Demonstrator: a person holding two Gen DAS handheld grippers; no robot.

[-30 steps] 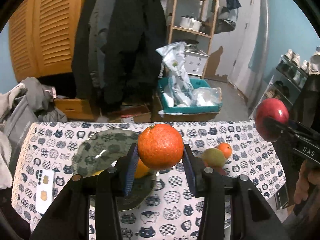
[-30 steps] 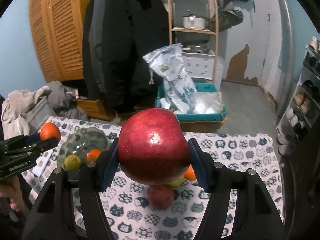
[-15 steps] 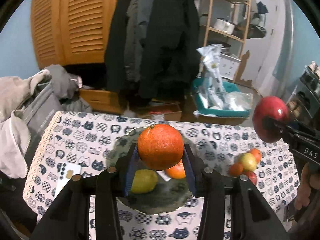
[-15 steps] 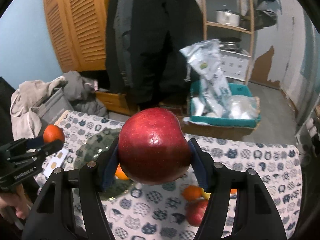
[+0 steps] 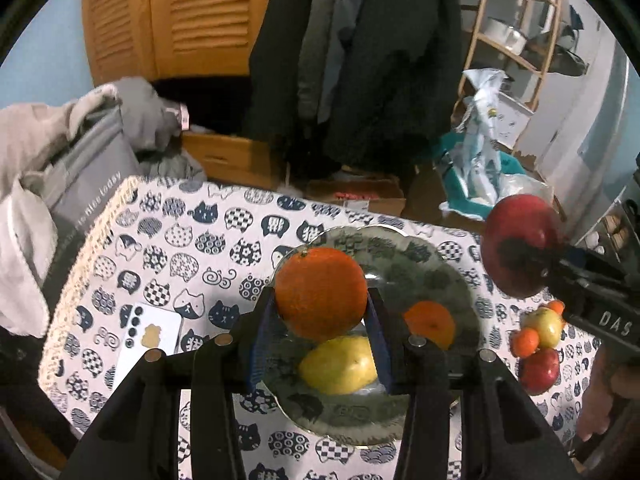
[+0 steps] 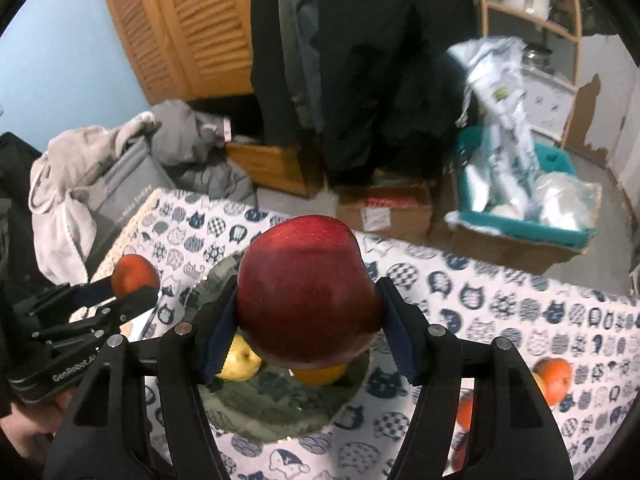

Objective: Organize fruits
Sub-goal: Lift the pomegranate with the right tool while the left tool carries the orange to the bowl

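Now both hand-held grippers hang over the plate, each clamped on a fruit.

Up in the air, the left hand-held gripper (image 5: 321,312) grips an orange (image 5: 321,293) between its blue pads, just above the dark green patterned plate (image 5: 424,260) on the cat-print bench (image 5: 192,248). Below that gripper, on the plate, lie a yellow pear (image 5: 340,365) and, to its right, a small mandarin (image 5: 430,323). To the right of the left gripper, the right hand-held gripper (image 6: 308,316) holds a large red apple (image 6: 306,290), also raised over the plate. Further right of both, off the plate, a small heap of fruit (image 5: 538,344) sits on the bench: a red apple, a yellow-green one and little mandarins. Left of the left gripper a white card (image 5: 150,336) lies flat on the cloth.
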